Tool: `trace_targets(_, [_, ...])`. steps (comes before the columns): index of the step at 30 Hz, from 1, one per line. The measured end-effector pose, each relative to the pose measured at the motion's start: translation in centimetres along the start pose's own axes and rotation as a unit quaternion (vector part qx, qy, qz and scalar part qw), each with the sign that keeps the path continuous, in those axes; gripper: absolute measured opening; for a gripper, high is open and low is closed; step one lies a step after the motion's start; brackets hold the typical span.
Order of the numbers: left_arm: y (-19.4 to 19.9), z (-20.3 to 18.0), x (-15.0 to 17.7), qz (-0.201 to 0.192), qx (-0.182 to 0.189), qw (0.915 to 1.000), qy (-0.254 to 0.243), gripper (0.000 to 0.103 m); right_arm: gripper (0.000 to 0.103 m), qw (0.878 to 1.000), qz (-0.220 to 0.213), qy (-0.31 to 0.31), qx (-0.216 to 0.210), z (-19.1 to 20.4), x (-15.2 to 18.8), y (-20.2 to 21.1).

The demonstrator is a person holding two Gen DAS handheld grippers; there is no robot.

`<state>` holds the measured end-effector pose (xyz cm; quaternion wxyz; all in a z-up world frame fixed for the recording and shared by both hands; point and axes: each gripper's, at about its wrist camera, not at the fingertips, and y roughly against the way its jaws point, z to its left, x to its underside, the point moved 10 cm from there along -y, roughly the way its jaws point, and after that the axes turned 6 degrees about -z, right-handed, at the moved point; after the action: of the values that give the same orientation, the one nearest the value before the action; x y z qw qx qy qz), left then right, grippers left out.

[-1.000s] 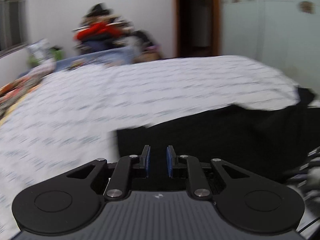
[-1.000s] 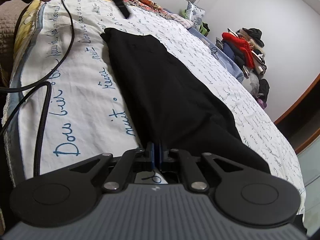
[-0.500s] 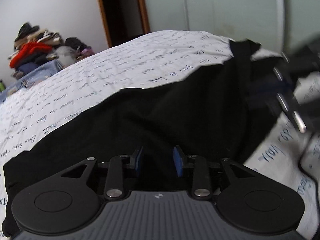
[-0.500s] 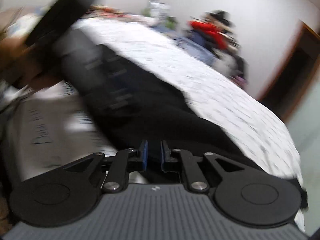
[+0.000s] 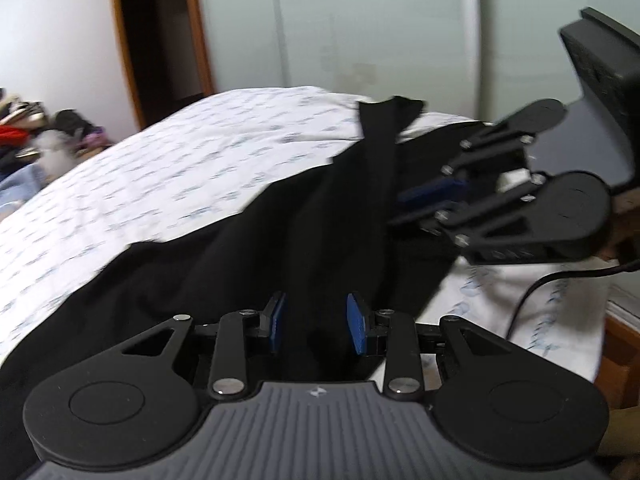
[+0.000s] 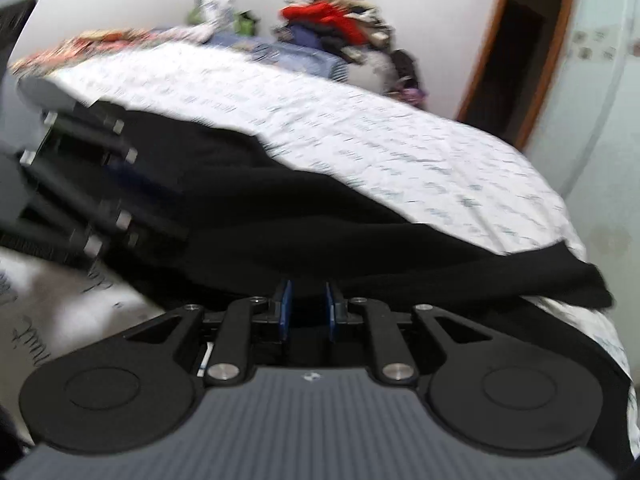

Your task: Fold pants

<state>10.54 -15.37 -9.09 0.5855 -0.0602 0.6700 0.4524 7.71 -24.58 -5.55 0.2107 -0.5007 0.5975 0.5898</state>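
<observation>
Black pants (image 5: 248, 264): soft matt cloth, creased, no sheen. Bed sheet (image 5: 180, 168): white cotton-like cloth, matt, printed with blue-grey script. Left claw (image 5: 316, 326) and right claw (image 6: 307, 310): matt black plastic arms, smooth round discs, bright metal rivets — blue rubbery pads (image 5: 356, 328), dull in finish. Grey ribbed housing (image 6: 304, 420): moulded plastic, finely grooved. Door frame (image 5: 124, 40): brown wood, smooth, slightly glossy. Wardrobe panel (image 5: 360, 28): pale green, smooth, faintly shiny. Cable (image 5: 532, 296): black, smooth sheath.
</observation>
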Motion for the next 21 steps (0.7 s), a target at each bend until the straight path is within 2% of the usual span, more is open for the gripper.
trace_targets(2, [-0.9, -0.8, -0.3, 0.002, 0.01, 0.9999, -0.011, 0.032, 0.023, 1.0, 0.002, -0.009, 0.022, -1.3, 0.3, 0.0])
trace_targets(5, [-1.9, -1.7, -0.2, 0.008, 0.017, 0.9994, -0.029, 0.032, 0.026, 0.999, 0.005, -0.027, 0.035, -2.3, 0.6, -0.2])
trace_targets(7, [-2.5, -2.3, -0.3, 0.015, 0.029, 0.999, -0.03, 0.032, 0.034, 0.999, -0.003, -0.031, 0.032, -2.5, 0.6, -0.2])
trace_targets(10, [-3.0, -3.0, -0.3, 0.023, 0.045, 0.9983, -0.029, 0.032, 0.036, 0.999, -0.009, -0.023, 0.023, -1.9, 0.2, -0.9])
trace_targets(13, [-3.2, -3.1, -0.2, 0.023, 0.04, 0.9983, -0.035, 0.032, 0.037, 1.0, -0.006, -0.025, 0.017, -1.8, 0.0, -1.5])
trace_targets(18, [-3.8, -2.7, 0.1, 0.031, 0.041, 0.9987, -0.006, 0.032, 0.041, 0.998, 0.007, -0.061, 0.025, -1.9, 0.4, -2.7])
trace_targets(21, [-3.6, -2.8, 0.1, 0.024, 0.038, 0.9989, -0.01, 0.02, 0.046, 0.996, 0.016, -0.082, 0.037, -2.3, 0.6, -3.6])
